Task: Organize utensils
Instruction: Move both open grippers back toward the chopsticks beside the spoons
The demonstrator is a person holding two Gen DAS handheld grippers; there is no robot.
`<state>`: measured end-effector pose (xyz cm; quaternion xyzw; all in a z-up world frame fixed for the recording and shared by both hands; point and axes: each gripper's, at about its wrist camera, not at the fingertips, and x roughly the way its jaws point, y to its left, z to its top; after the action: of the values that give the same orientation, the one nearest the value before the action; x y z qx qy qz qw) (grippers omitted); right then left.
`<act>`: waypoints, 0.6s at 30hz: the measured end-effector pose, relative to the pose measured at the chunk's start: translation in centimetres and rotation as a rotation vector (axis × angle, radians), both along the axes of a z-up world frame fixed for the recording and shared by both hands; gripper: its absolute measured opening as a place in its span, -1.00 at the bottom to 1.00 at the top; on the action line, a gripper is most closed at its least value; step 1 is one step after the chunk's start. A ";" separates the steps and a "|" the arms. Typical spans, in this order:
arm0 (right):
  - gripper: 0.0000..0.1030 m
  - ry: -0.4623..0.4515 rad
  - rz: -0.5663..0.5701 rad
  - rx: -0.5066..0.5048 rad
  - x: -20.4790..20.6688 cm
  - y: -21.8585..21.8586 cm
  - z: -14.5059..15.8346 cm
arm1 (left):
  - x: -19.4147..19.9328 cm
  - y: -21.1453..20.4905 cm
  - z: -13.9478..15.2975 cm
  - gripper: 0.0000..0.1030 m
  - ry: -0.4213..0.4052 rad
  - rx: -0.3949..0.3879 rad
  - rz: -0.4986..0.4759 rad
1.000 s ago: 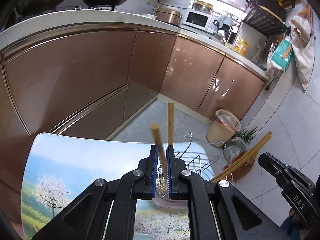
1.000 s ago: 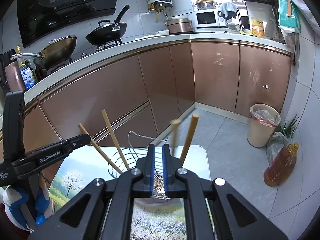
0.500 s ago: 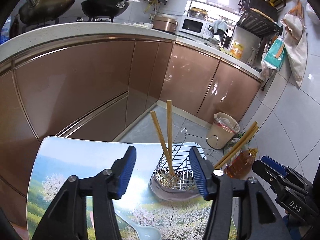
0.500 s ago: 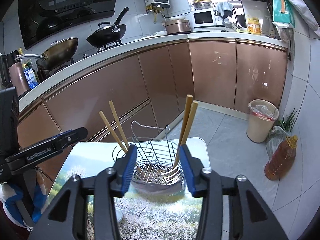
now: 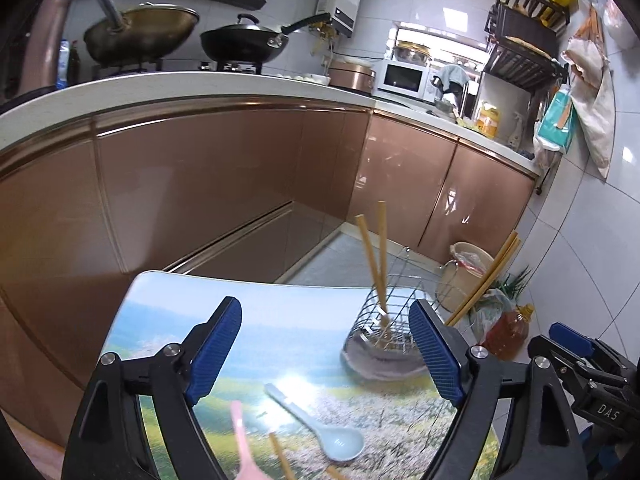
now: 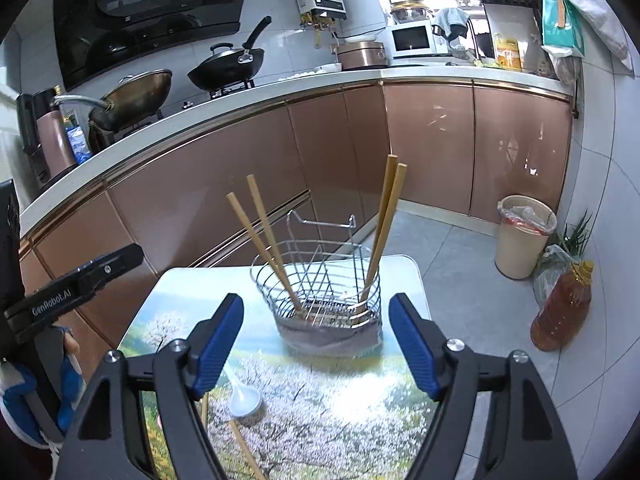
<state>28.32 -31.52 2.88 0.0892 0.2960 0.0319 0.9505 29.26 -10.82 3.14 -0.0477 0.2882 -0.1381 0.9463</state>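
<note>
On the small table [image 6: 404, 280] with the blossom print, your wire utensil basket [image 6: 320, 284] stands upright beyond both grippers, with two pairs of chopsticks leaning in it: one pair [image 6: 264, 240] at its left end, the other pair [image 6: 384, 232] at its right. Your right gripper [image 6: 316, 344] has just been opening, nothing between its jaws; the basket sits just ahead of the gap. Your left gripper [image 5: 326, 352] has just been opening too, jaws empty, with the basket beside its right finger and a pale blue spoon [image 5: 320, 432] lying below the gap.
</note>
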 end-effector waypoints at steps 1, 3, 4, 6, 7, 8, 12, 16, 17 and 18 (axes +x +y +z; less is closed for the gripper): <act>0.44 -0.003 0.002 0.001 -0.5 0.2 0.1 | -0.4 0.4 0.1 0.65 0.000 0.000 0.006; 0.44 -0.010 0.009 0.008 -1.4 0.5 0.3 | -1.4 1.4 0.5 0.65 -0.003 0.002 0.018; 0.44 -0.014 0.013 0.007 -2.0 0.7 0.4 | -2.0 2.0 0.6 0.65 -0.005 0.005 0.023; 0.44 -0.023 0.017 0.003 -2.9 1.1 0.7 | -3.3 3.1 1.1 0.65 -0.020 0.018 0.040; 0.44 -0.030 0.023 0.003 -3.5 1.3 0.9 | -3.9 3.7 1.4 0.65 -0.026 0.021 0.046; 0.44 -0.036 0.027 0.003 -4.0 1.4 1.1 | -4.6 4.3 1.7 0.65 -0.030 0.023 0.053; 0.44 -0.070 0.034 -0.005 -6.0 2.1 2.4 | -6.7 6.7 2.7 0.65 -0.041 0.028 0.085; 0.44 -0.100 0.052 -0.013 -8.0 2.8 3.6 | -8.7 9.0 3.5 0.65 -0.052 0.030 0.118; 0.44 -0.106 0.057 -0.018 -8.4 3.1 3.9 | -9.3 9.7 3.6 0.65 -0.050 0.031 0.130; 0.44 -0.110 0.060 -0.023 -8.8 3.3 4.2 | -9.6 10.2 3.7 0.65 -0.047 0.025 0.133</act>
<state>19.54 -28.21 7.07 0.0675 0.2463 0.0617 0.9649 19.62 -0.60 6.88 -0.0516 0.2637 -0.0724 0.9605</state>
